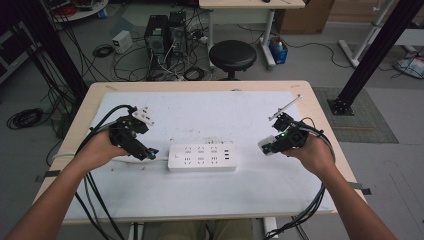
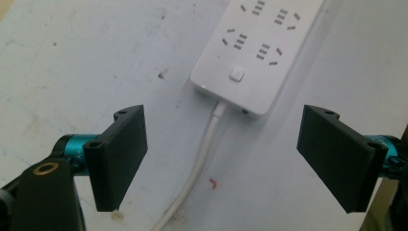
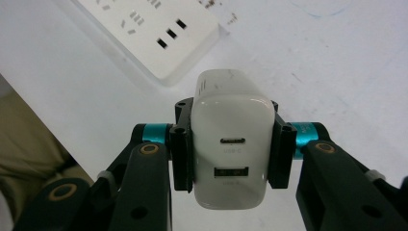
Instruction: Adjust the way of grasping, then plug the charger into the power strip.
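White sheet (image 1: 200,120) covers most of the table (image 1: 95,92); bare wood shows only as a thin margin along the far and side edges. Power strip (image 1: 201,157) lies flat near the middle of the sheet, long side parallel to the near edge, with open sheet on all sides of it. Its cord (image 2: 195,173) leaves the left end and runs toward the person's left.

Left hand-held gripper (image 1: 150,151) sits just beside the strip's left end, jaws spread wide, nothing between them. In the left gripper view the cord runs up through the gap between the jaws to the strip's end.

Right hand-held gripper (image 1: 267,146) is off the strip's right end, apart from it, jaws clamped on the two sides of a white charger (image 3: 232,144). Two ports on the charger's flat face point back at the camera. Clear sheet lies between the charger and the strip.

Beyond the far edge: a black stool (image 1: 232,55), computer towers (image 1: 165,32) and loose cables on the floor.
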